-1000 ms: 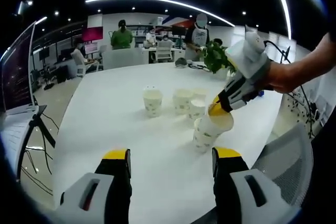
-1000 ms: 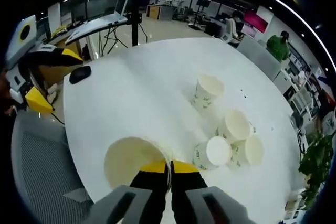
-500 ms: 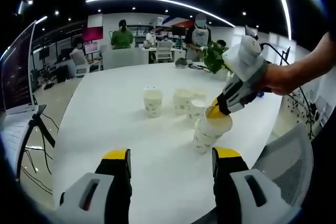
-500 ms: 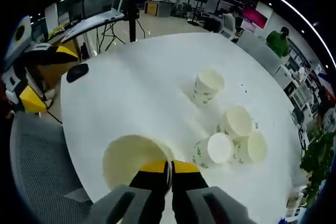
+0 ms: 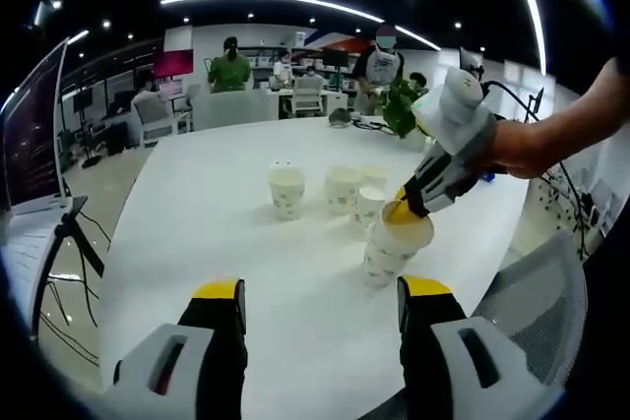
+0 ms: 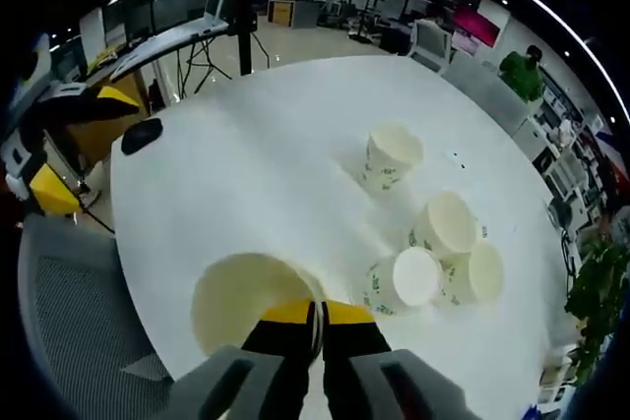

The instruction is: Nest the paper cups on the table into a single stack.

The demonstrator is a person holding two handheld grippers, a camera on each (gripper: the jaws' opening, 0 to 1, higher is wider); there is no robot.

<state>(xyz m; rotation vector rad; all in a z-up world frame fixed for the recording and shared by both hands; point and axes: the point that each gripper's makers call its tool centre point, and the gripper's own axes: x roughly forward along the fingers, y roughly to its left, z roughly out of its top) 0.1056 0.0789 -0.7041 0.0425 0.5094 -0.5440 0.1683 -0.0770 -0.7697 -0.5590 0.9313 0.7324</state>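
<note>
In the left gripper view, the left gripper (image 5: 320, 317) hangs spread wide and empty over bare white table (image 5: 197, 233) near its close edge. Across from it, the right gripper (image 5: 411, 202) pinches the rim of a paper cup (image 5: 402, 233) seated in a lower cup (image 5: 379, 263). Three loose cups (image 5: 340, 189) stand just behind.

In the right gripper view, the right gripper's jaws press together on the held cup's rim (image 6: 246, 297); its inside looks empty. A single cup (image 6: 391, 156) stands apart from three clustered ones (image 6: 438, 258), with open table all around.

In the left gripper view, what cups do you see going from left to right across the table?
Lone cup → second cup → smaller-looking cup beside it → cup stack whose top cup the right gripper pinches by the rim.
</note>
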